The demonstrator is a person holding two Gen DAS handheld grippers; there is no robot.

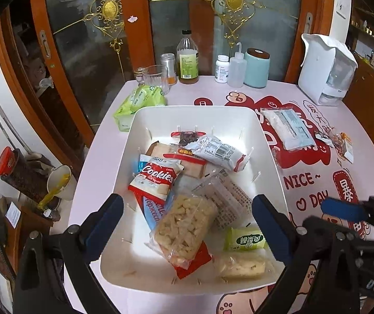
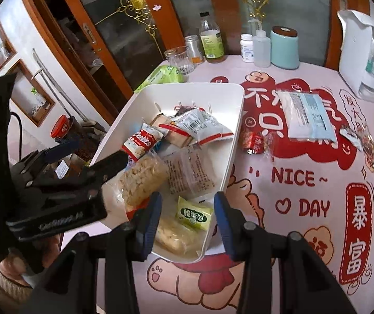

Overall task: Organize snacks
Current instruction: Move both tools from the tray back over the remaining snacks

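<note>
The wide-open left gripper [image 1: 187,225] hovered over a white plastic bin [image 1: 145,120]. Inside lay a clear pale rice-crisp packet [image 1: 184,233] and a red-and-white cookie packet [image 1: 155,180].

Printed table [image 2: 278,248] under white bin [image 2: 235,141]

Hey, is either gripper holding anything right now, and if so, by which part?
Nothing is held. The left gripper hangs wide open over the white bin, and the right gripper is partly open over the bin's near corner, pads touching nothing.

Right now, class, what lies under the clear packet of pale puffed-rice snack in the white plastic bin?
Under the puffed-rice packet in the bin: a red wrapper and a blue-and-white packet. Their covered parts are hidden.
</note>
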